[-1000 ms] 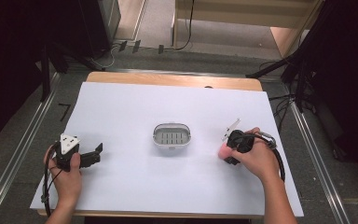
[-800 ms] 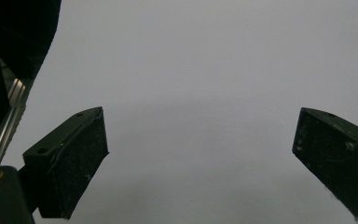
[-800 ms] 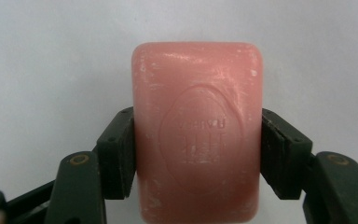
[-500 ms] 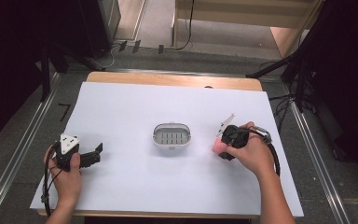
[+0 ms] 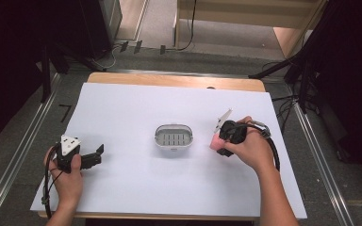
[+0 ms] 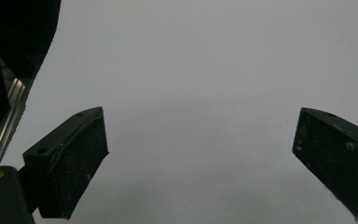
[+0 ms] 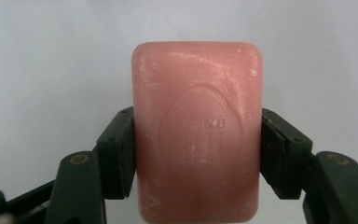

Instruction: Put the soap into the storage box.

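Two hand-held grippers work over the white-covered desk (image 5: 132,108); the right hand-held gripper (image 7: 193,144) clamps a pink rectangular soap bar (image 7: 196,130) by its long sides, face up, just right of the grey oval slotted soap dish (image 5: 173,137), likely for laying it flat inside; the left hand-held gripper (image 6: 200,149) rests wide open, empty, well apart.

Pink soap bar (image 7: 198,130): rectangular with rounded corners, an oval embossed seal on its broad face, whitish scuffs on the surface. It fills the centre of the right gripper view, clamped at both long sides. In the high view it shows right of centre (image 5: 214,142), right of the slotted grey soap dish (image 5: 173,137).
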`<state>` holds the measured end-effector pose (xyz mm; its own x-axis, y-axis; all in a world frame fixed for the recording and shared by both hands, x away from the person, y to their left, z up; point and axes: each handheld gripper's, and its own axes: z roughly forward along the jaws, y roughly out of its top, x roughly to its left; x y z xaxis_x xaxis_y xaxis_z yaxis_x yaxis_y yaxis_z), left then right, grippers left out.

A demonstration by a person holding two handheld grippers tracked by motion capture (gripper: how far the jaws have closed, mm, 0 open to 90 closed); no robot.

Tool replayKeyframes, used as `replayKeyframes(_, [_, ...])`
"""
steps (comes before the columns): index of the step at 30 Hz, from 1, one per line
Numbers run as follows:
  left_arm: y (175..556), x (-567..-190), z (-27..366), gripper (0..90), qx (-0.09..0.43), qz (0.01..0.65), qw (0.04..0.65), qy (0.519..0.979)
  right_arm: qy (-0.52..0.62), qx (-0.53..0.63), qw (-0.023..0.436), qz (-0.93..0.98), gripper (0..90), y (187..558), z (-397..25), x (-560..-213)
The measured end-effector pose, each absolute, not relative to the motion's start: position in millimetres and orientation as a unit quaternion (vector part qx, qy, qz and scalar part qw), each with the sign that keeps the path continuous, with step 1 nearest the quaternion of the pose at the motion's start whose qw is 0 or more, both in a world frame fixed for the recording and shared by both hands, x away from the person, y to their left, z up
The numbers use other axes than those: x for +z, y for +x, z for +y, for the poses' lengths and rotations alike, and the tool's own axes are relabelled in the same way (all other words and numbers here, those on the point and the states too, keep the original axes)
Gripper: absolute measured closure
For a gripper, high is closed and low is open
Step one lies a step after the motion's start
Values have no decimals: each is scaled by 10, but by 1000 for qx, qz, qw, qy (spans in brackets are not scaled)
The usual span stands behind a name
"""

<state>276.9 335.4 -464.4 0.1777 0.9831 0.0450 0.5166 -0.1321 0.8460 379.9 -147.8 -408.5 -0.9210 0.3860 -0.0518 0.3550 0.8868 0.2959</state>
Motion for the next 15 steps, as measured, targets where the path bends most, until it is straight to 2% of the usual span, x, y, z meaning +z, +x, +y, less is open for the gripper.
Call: replayKeyframes(15, [2770,-4644,3355,36,325,553,359,678,166,147,57,973,386,3865,-1298,-3900])
